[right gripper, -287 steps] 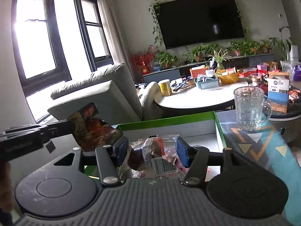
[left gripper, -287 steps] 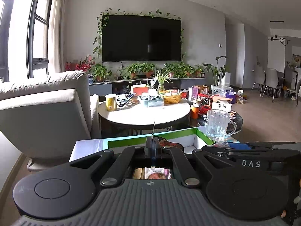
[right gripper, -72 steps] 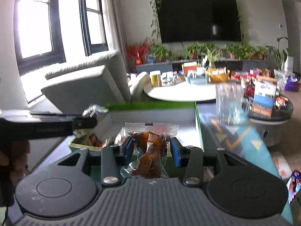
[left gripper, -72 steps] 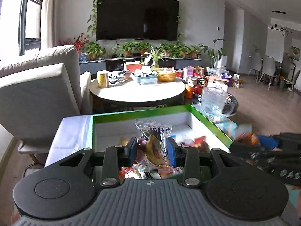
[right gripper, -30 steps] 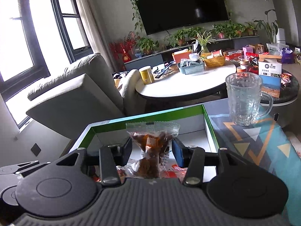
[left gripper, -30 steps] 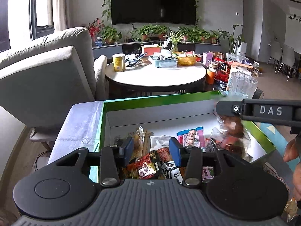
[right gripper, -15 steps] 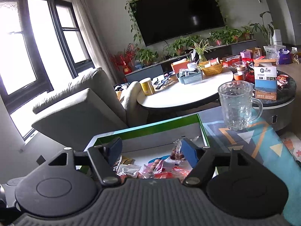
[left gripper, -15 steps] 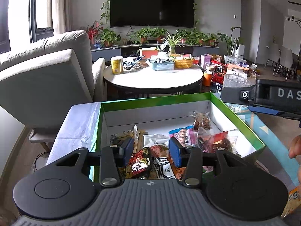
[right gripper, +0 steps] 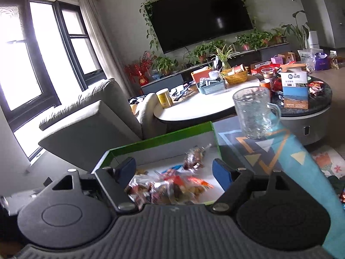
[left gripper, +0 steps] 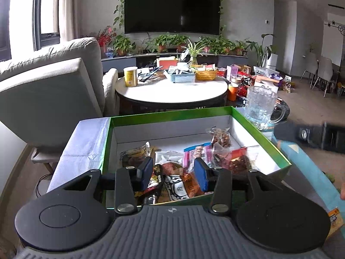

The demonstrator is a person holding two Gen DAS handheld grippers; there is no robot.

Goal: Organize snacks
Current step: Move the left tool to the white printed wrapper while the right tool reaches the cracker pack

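We see one green-rimmed box (left gripper: 261, 133) on the surface (right gripper: 248, 149), its far white floor bare, snack packets (left gripper: 194, 157) heaped at the near end, too jumbled to count. One glass mug (right gripper: 253, 113) stands beyond the box's right corner. Our left tool (left gripper: 174, 170) hangs half-apart, gripping nothing; our right tool (right gripper: 173, 169) has just been opening, empty.

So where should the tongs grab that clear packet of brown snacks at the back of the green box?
Probably by the crimped top edge of the clear packet, coming down from above. It lies flat and apart from the heap, near the back wall of the green box, so its flat seal offers a thin edge to pinch. The open right tongs seem nearer to it.
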